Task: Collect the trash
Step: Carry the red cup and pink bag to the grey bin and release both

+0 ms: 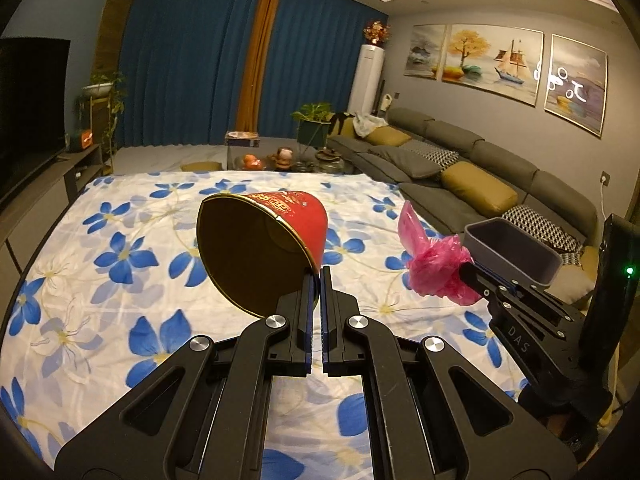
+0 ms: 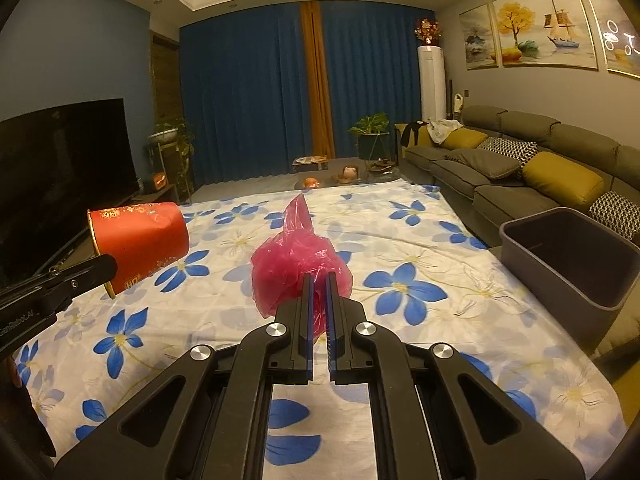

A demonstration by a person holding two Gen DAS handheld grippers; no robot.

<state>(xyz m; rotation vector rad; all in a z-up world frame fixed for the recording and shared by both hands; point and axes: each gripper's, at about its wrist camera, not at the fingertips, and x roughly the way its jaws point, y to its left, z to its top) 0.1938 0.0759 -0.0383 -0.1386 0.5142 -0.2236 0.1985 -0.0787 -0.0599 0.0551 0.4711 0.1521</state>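
Presently, the left gripper (image 1: 317, 274) points forward and somewhat downward over the flowered sheet (image 1: 120, 240), its jaws pinching the rim of a red paper cup (image 1: 264, 248). The cup is held clear of the sheet, lying on its side, its open mouth turned back toward the left wrist camera. To its right, the right gripper (image 2: 319, 280) is held at a similar downward slant, jaws pressed together on a crumpled pink plastic bag (image 2: 296, 256), a twisted tail of which stands up beyond the fingertips. The bag is also off the sheet. Both tools are side by side and apart. Further right, a grey bin (image 2: 576, 264) stands at the sheet's edge, beside the sofa (image 2: 520, 176).
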